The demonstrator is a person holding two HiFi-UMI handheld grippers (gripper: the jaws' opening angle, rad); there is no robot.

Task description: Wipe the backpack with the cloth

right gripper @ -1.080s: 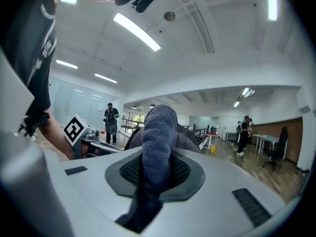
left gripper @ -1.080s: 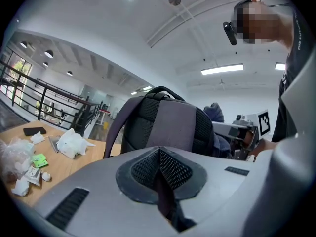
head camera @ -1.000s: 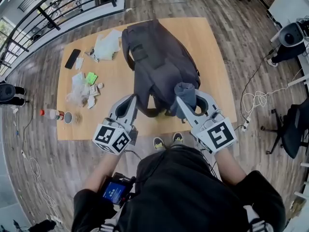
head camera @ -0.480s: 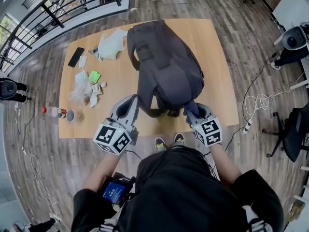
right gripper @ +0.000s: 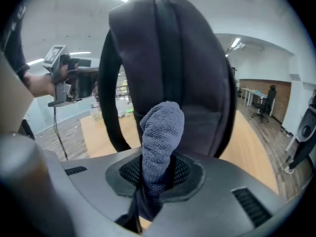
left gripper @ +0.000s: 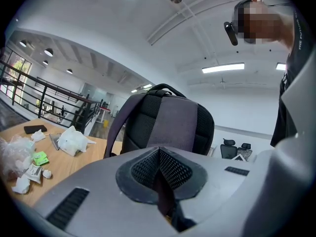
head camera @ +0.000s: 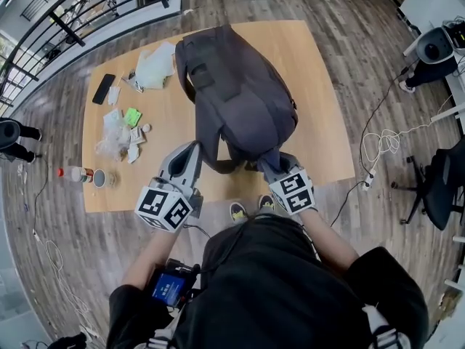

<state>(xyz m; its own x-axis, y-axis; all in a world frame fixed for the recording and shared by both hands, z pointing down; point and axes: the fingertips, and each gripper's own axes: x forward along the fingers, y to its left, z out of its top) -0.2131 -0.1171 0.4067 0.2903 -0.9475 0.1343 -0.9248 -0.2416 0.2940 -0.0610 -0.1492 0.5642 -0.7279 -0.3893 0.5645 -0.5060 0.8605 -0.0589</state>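
Note:
A dark grey backpack [head camera: 240,93] stands upright on the wooden table [head camera: 320,122]. My right gripper [head camera: 270,167] is shut on a blue-grey terry cloth [right gripper: 160,132], which sticks up from its pads [right gripper: 182,172]. The cloth lies against the backpack's [right gripper: 168,58] lower part, near the table's front edge. My left gripper [head camera: 195,150] is shut at the backpack's lower left, where a shoulder strap [head camera: 214,167] loops out. In the left gripper view a thin dark strip of strap [left gripper: 163,191] sits pinched between its pads, with the backpack [left gripper: 168,122] just beyond.
On the table's left half lie a black phone [head camera: 104,89], a white plastic bag [head camera: 154,65] and several small packets [head camera: 129,126]. A can [head camera: 102,177] and a bottle [head camera: 73,173] sit at the left front corner. Cables [head camera: 385,147] and an office chair [head camera: 436,187] are on the right.
My right gripper has dropped with the cloth from the backpack's middle height to its base near the front edge. The left gripper has stayed put.

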